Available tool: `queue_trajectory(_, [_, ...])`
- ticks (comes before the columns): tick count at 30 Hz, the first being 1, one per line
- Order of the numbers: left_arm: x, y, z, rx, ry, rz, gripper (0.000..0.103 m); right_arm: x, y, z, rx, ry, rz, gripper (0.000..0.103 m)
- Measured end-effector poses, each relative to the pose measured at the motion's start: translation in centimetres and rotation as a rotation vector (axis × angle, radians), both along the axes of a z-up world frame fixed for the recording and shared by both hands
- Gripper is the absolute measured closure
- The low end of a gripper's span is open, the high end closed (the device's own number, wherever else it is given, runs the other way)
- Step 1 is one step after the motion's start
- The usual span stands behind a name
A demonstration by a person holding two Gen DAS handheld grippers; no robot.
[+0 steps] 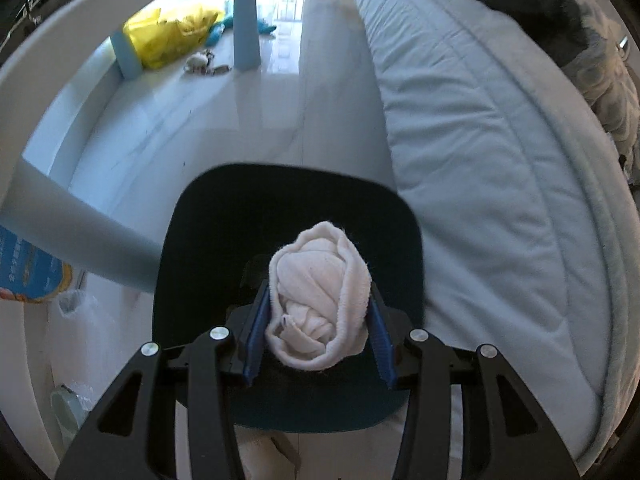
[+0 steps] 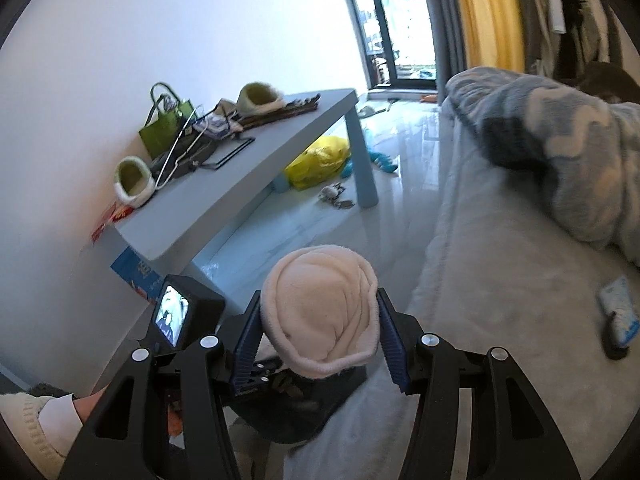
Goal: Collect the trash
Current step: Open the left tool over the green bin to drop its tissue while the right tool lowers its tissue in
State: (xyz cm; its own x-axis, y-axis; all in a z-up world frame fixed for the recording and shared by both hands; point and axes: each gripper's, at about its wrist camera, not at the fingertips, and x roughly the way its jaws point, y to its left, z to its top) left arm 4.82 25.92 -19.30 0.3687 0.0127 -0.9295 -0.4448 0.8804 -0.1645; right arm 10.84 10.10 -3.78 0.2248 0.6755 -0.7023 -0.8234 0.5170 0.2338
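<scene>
In the left wrist view, the left gripper (image 1: 318, 322) is gripping a white rolled sock (image 1: 318, 298); its blue pads (image 1: 254, 336) are pressing on both sides of it, partly apart. The sock is hanging over the dark bin (image 1: 288, 240), which is standing on the floor beside the bed (image 1: 500, 160).

In the right wrist view, the right gripper (image 2: 318, 330) is clamping another rolled sock (image 2: 320, 312) in the same way, above the bin (image 2: 280, 412). The left gripper's screen (image 2: 173, 316) is showing left of this sock. The blue table (image 2: 240, 168) is standing beyond the bin.
</scene>
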Motion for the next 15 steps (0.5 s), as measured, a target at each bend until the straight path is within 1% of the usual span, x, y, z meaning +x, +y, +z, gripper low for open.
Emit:
queue_trajectory(4, [-0.9, 0.8, -1.0, -0.029, 0.029, 0.019, 0.055, -0.2, 1.9, -1.5, -0.027, 0.022, 0.015, 0.048])
queue_trajectory(7, [-1.0, 1.5, -1.9, -0.066, 0.050, 0.039, 0.054, -0.6, 2.8, -2.6, -0.047, 0.036, 0.031, 0.049])
queue_trajectory(10, [-1.5, 1.7, -2.3, -0.060, 0.069, 0.047, 0.052, -0.7, 3.3, -3.7, -0.066, 0.060, 0.036, 0.048])
queue_trajectory(12, [-2.0, 1.9, -2.2, -0.048, 0.071, 0.060, 0.041, -0.7, 3.5, -4.4, -0.080, 0.066, 0.035, 0.048])
queue_trajectory(15, [-2.6, 2.5, -1.8, -0.060, 0.052, 0.078, 0.033, -0.4, 4.0, -5.9, -0.109, 0.092, 0.029, 0.049])
